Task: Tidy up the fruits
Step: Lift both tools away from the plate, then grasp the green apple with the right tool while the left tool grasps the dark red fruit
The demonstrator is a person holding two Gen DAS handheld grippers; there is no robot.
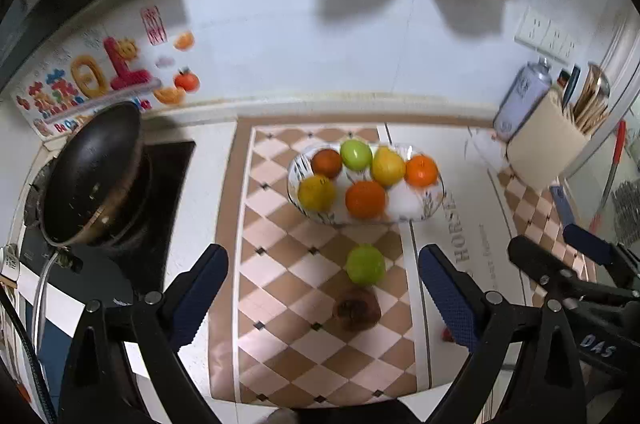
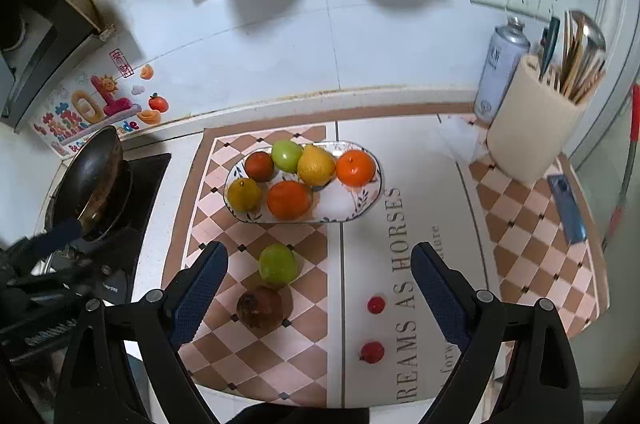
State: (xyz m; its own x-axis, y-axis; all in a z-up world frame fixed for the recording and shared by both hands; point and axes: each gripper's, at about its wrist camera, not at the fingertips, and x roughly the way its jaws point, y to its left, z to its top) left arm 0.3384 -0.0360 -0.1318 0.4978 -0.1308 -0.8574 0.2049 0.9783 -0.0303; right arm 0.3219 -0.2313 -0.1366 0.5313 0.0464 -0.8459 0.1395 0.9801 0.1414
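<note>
**A:** Where is the fruit?

**B:** Six pieces sit in the oval white ceramic dish with a leaf pattern, on the checked brown-and-pink mat: a dark red round fruit, a green apple, a yellow pear-shaped fruit, a bright orange with a stem dimple, a yellow lemon-like fruit and a larger orange. The dish's right end is bare.

**A:** And outside the dish?

**B:** A second green apple lies on the mat just in front of the dish, with a brown, rough-skinned round fruit just beside it on the near side. Two small red berry-like fruits lie apart on the white lettered strip.

**A:** How do the grippers stand?

**B:** The right gripper has its blue-padded fingers spread wide, holding nothing. In its view the loose apple lies between the fingers, nearer the left one; the brown fruit sits beside that left pad; the berries are right of centre. The left gripper is likewise spread and empty; the apple and brown fruit lie between its fingers, right of centre.

**A:** Anything else?

**B:** A dark wok on the stove at left; a cream utensil holder and a spray can at right.
</note>
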